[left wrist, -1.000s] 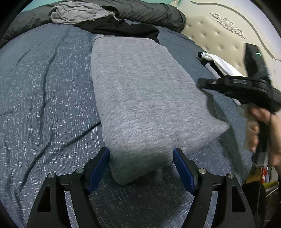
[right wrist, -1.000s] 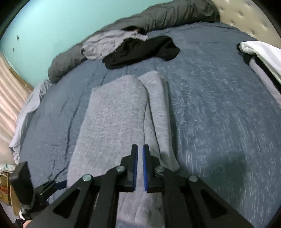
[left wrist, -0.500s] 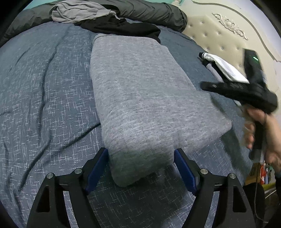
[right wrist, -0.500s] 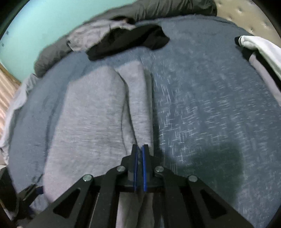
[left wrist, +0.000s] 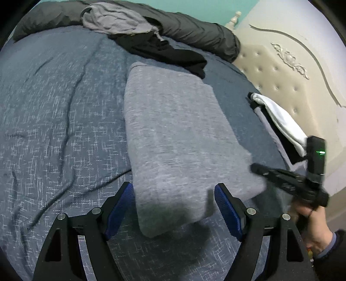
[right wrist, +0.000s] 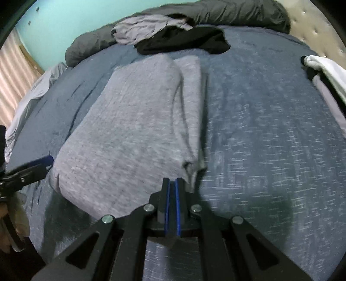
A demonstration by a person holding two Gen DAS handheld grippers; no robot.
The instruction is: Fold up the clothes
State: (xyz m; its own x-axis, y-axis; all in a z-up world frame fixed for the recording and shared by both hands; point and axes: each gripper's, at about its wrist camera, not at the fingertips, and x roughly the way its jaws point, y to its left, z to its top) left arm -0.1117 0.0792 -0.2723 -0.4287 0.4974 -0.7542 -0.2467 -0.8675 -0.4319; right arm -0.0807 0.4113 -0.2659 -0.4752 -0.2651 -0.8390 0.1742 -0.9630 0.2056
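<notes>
Only right view: folded grey garment [right wrist: 129,134] sleeve-side fold

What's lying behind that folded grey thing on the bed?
Behind the folded grey garment lie a black garment, a crumpled light grey one partly on it, then a dark duvet. Whatever they cover stays hidden.
</notes>
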